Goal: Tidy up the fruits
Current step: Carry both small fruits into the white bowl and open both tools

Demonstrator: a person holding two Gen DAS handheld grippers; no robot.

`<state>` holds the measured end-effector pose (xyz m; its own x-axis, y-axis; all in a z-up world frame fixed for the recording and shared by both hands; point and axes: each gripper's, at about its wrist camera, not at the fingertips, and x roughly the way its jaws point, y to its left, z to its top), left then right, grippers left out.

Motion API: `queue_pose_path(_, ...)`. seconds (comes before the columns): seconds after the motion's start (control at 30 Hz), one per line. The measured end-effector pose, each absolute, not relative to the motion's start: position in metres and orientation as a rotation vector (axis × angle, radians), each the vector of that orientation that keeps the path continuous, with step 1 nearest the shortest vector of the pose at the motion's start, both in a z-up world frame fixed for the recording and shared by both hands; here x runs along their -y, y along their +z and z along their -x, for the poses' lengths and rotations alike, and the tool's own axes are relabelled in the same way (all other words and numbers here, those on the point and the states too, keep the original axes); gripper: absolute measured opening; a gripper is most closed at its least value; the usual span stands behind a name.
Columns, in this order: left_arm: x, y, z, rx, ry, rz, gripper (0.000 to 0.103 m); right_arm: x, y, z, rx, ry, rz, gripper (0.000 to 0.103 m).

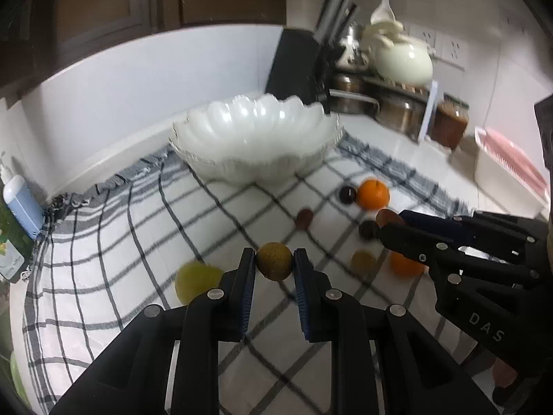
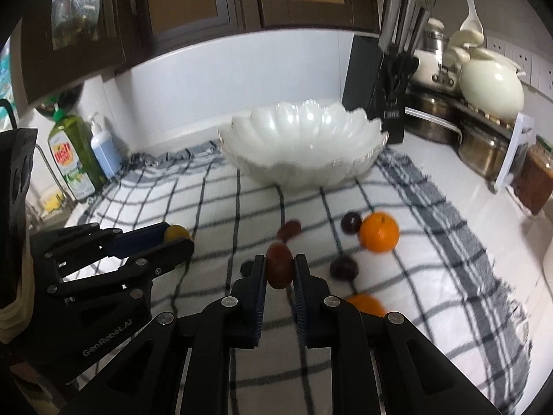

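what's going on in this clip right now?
A person is sorting fruit with two handheld grippers. The left gripper is shut on a round yellow-brown fruit; the right gripper is shut on a reddish-brown oval fruit. The white scalloped bowl looks empty. Oranges and dark fruits lie loose on the checked cloth.

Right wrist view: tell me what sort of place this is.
Most likely a home kitchen counter. A knife block stands against the wall by stacked steel pots, a dish soap bottle sits at the left, and dark wooden cabinets hang above.
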<state>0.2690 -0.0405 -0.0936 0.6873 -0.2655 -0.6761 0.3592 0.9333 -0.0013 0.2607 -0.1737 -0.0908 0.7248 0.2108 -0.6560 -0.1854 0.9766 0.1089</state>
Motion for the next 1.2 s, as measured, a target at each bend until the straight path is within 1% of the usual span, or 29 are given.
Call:
queue_pose_path(0.23, 0.047, -0.059, -0.274, -0.640, -0.305, -0.110, 0.023, 0.183, -0.067, -0.269, -0.667, 0.248, -0.039, 0.017)
queue_pose_path(0.67, 0.049, -0.024, -0.316, -0.585, -0.238, -0.114, 0.023, 0.189, -0.025, -0.316, -0.564, 0.239, -0.013, 0.017)
queue_pose_path(0.97, 0.051, -0.002, -0.364, -0.567, -0.228, -0.115, 0.023, 0.185, -0.010, -0.365, -0.551, 0.220, 0.015, 0.017)
queue_pose_path(1.2, 0.057, 0.002, -0.406, -0.593, -0.235, -0.113, 0.023, 0.189, -0.008, -0.410, -0.592, 0.207, 0.024, 0.017)
